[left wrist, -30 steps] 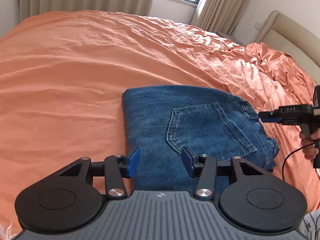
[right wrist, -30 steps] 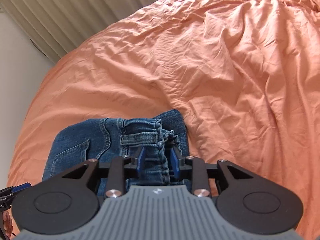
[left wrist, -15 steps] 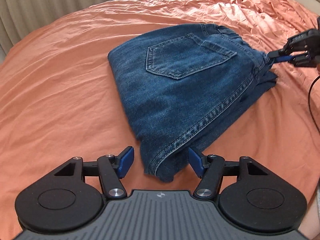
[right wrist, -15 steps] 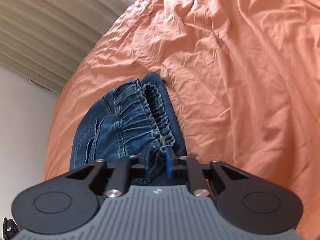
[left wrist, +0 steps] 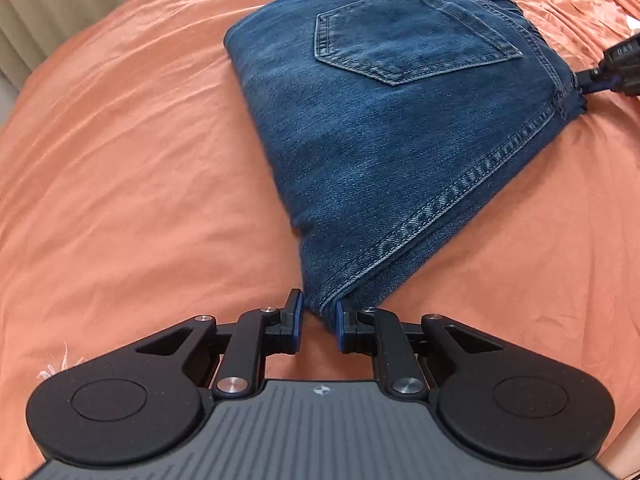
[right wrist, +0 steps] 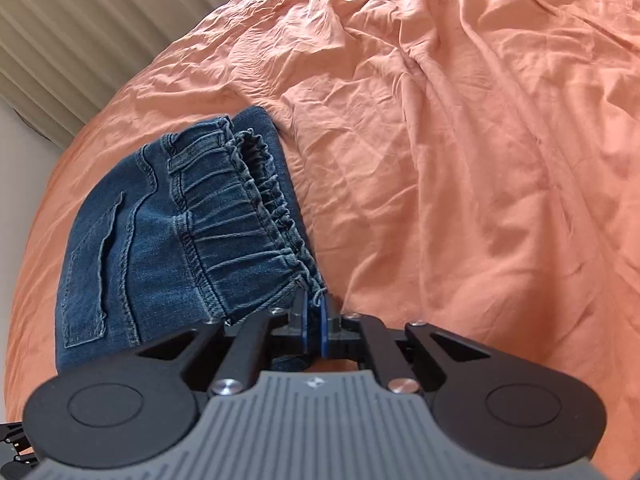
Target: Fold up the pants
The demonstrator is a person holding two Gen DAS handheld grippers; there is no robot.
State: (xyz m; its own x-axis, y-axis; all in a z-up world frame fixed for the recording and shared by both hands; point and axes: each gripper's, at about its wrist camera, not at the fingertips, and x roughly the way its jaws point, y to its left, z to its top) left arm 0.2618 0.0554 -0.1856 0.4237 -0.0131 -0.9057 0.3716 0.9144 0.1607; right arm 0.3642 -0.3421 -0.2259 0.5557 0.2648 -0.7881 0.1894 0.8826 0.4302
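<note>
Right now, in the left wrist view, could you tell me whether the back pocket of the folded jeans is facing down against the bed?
No, the back pocket lies face up on top of the folded jeans, its stitched outline fully visible.

Two handheld grippers, alike: left gripper (left wrist: 318, 322), right gripper (right wrist: 315, 328). Blue pads on black fingers, silver screws at linkage pivots behind them, round black discs outboard either side, ribbed grey housing rearward bearing a small white emblem.

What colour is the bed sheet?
Orange sheet; the right wrist view shows it best.
</note>
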